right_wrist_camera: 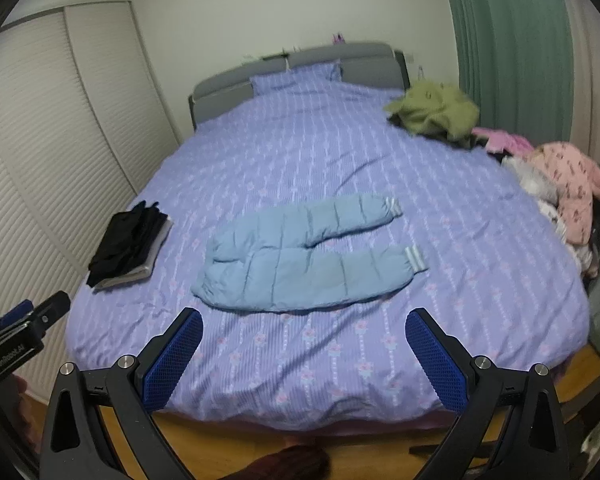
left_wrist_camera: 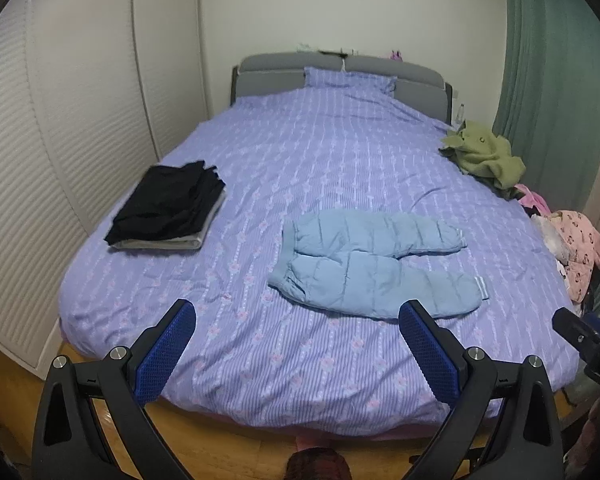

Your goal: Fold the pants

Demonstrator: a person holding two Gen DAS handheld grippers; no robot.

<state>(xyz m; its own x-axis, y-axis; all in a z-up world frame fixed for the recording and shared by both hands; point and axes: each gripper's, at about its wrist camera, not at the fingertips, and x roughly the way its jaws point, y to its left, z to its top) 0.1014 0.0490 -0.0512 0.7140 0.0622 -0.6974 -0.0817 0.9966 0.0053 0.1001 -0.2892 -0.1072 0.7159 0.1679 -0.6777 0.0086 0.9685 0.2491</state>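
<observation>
Pants (left_wrist_camera: 374, 264): unfolded on bed (left_wrist_camera: 300, 160).
Left tongs (left_wrist_camera: 296, 336): released, empty.
Right tongs (right_wrist_camera: 304, 340): released; only this view shows both striped cuffs (right_wrist_camera: 416, 258).

I see the bed (left_wrist_camera: 300, 184), purple striped floral cover, grey headboard (left_wrist_camera: 276, 70) at the far end, matching pillow (left_wrist_camera: 348, 77) against it. Lying on it: light blue padded pants (left_wrist_camera: 374, 258) spread flat near the foot edge, waistband to the left, legs running right. Folded stack of dark clothes (left_wrist_camera: 166, 204) near the left edge, well apart from the pants. Crumpled green garment (left_wrist_camera: 484, 152) at the far right. Pink patterned garment (left_wrist_camera: 580, 244) heaped at the right edge with other clothes.
</observation>
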